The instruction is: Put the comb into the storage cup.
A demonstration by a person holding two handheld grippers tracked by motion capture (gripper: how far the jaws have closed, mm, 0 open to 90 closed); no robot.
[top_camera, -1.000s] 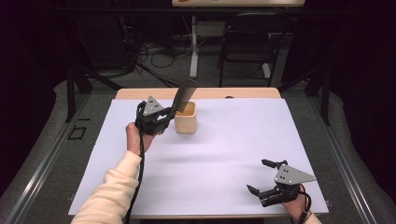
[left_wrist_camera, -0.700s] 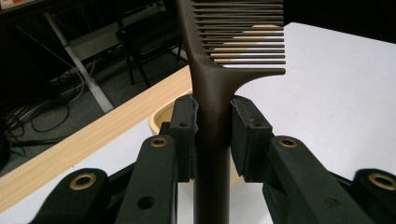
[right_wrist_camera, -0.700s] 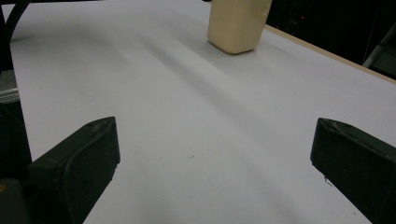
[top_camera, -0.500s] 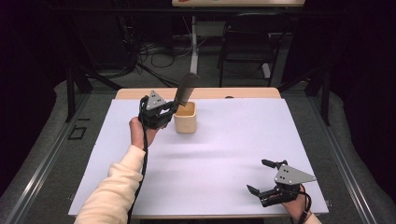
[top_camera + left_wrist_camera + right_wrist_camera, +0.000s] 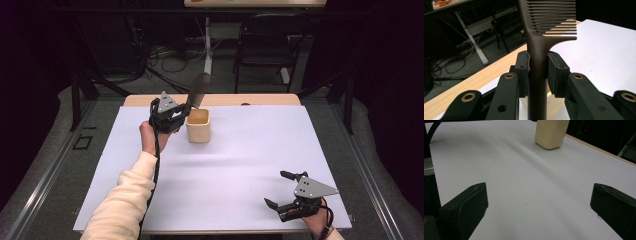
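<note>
My left gripper (image 5: 185, 108) is shut on the handle of a dark brown comb (image 5: 199, 89), which points up and away with its toothed end on top. In the left gripper view the two pads clamp the comb (image 5: 537, 50) handle just below the teeth. A beige cup (image 5: 198, 126) stands upright on the white sheet right beside this gripper; the handle's lower end is hidden, so I cannot tell whether it reaches the cup. My right gripper (image 5: 275, 189) rests open near the front right corner, nothing between its jaws. The right gripper view looks across the sheet to the cup (image 5: 551, 132).
A white sheet (image 5: 250, 150) covers most of the wooden table (image 5: 260, 100), whose far edge shows as a bare strip. Beyond it are a dark chair (image 5: 265, 45), a table leg and loose cables on the floor.
My left gripper has lifted the comb a little higher beside the cup. The right gripper has stayed where it was.
</note>
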